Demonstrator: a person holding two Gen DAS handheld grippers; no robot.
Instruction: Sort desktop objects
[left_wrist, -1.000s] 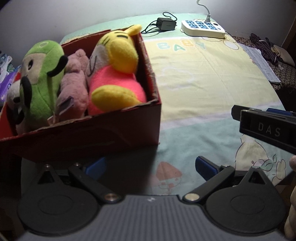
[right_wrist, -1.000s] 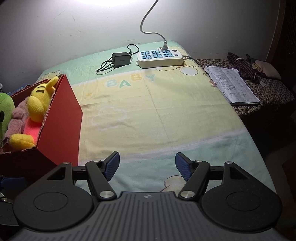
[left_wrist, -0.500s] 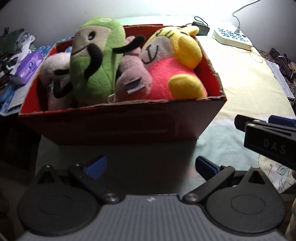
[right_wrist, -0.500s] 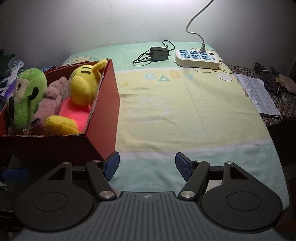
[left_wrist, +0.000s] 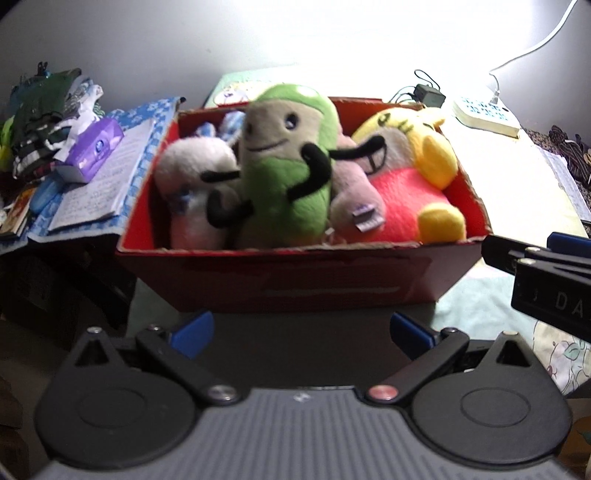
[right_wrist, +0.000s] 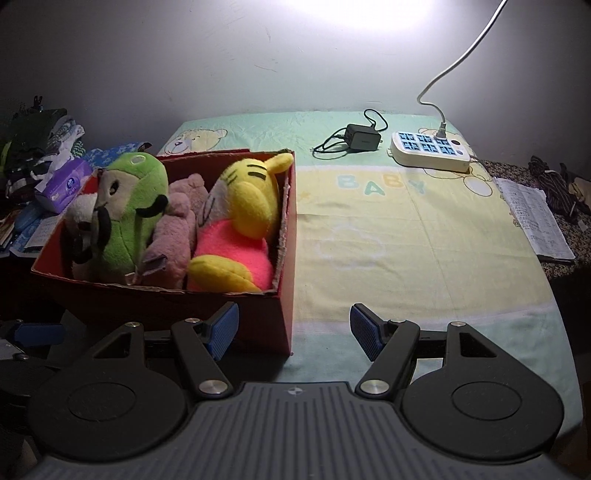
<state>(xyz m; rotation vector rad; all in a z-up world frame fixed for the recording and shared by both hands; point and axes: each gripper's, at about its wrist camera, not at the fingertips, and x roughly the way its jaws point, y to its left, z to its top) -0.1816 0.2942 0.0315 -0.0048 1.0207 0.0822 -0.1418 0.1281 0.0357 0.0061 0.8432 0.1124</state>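
Beyond red box (left_wrist: 303, 280), tissue pack (left_wrist: 94, 149) — right: charger (right_wrist: 362, 137)

Red box (right_wrist: 284, 258), green plush (right_wrist: 129, 214), yellow-pink plush (right_wrist: 240, 229)

white plush (left_wrist: 192, 184) half hidden, blurred

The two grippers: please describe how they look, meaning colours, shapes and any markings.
The left gripper and the right gripper look alike: a grey ribbed body, two round black discs, black angular linkage arms with silver pivot screws, and blue ribbed finger pads. In the left wrist view, the right gripper's black side shows pale letters "DA". No cables or sleeves are visible.
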